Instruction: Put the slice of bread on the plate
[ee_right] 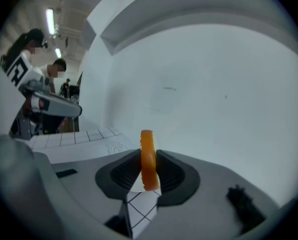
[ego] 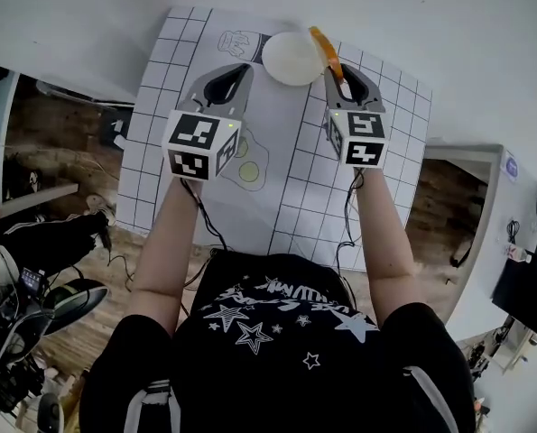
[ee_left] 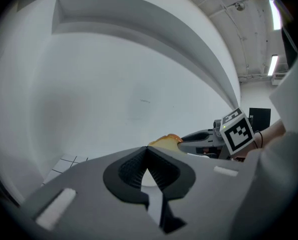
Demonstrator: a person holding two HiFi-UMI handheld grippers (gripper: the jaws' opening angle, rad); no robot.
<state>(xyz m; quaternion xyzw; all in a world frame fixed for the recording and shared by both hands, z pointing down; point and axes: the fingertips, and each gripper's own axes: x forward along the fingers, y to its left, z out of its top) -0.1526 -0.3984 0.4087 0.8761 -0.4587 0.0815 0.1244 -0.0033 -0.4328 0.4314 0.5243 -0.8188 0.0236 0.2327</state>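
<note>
The bread slice, orange-crusted, stands on edge between the pads of my right gripper, which is shut on it. In the right gripper view the slice shows edge-on between the dark pads. A round white plate lies on the gridded mat just left of the slice, between the two gripper tips. My left gripper sits at the plate's left edge, shut with nothing in it; its pads meet at the tips. From the left gripper view the bread and the right gripper appear just beyond.
The white gridded mat carries printed outlines, among them a fried egg drawing. It lies on a white table against a white wall. Cables and gear lie on the floor at left.
</note>
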